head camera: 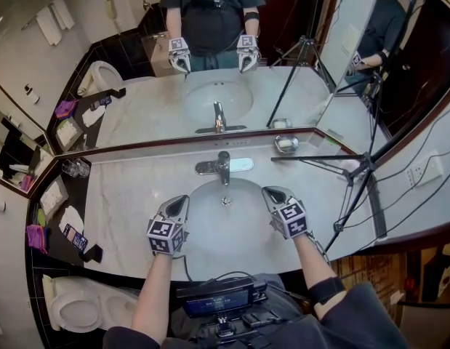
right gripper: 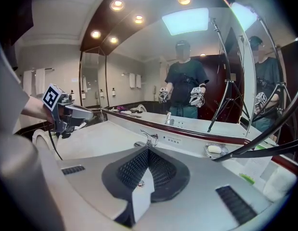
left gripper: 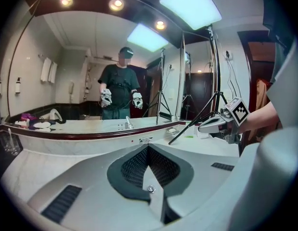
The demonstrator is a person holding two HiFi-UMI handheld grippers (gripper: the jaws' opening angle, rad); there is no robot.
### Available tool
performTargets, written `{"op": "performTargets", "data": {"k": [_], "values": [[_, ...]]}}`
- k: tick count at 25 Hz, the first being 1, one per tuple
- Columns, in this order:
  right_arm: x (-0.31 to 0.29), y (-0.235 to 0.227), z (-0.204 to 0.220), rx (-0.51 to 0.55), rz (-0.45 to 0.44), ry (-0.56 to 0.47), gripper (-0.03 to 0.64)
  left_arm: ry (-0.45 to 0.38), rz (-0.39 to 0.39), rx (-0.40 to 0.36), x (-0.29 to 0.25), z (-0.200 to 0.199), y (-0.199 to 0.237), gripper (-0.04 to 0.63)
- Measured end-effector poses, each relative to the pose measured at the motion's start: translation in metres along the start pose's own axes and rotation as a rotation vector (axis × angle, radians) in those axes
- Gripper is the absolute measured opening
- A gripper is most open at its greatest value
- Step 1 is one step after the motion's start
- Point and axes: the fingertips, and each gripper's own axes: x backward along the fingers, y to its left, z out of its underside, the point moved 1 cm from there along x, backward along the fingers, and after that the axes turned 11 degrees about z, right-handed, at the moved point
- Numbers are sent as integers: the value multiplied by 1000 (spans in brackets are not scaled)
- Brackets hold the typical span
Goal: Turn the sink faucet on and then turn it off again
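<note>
The faucet (head camera: pixel 223 167) sits at the centre of the head view, just above the basin (head camera: pixel 232 231), with no water seen running. The left gripper (head camera: pixel 179 202) and right gripper (head camera: pixel 271 193) hang over the basin's lower sides, both short of the lever, jaws pressed together and holding nothing. Nudging the smooth chrome lever with closed tips could let them skid off, leaving it half-turned. A wide swing from the right could also clip the tripod leg (head camera: pixel 319 157) or soap dish (head camera: pixel 286 144).
</note>
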Motion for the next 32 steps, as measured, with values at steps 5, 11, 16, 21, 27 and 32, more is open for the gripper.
{"op": "performTargets", "data": {"k": [5, 11, 16, 21, 27, 32], "values": [[-3, -2, 11, 14, 10, 18, 20, -10, 8, 33, -5, -1, -1, 0], [-15, -2, 13, 118, 51, 43, 21, -12, -4, 50, -5, -1, 3, 0], [-37, -1, 6, 213, 45, 30, 70, -13, -25, 55, -5, -2, 10, 0], [-70, 10, -6, 321, 1, 19, 160, -8, -42, 67, -5, 0, 18, 0], [-118, 27, -13, 533, -62, 6, 176, -1, -50, 67, -10, -1, 24, 0], [-153, 34, -16, 662, -88, 0, 189, 5, -59, 64, -12, -4, 29, 0]]}}
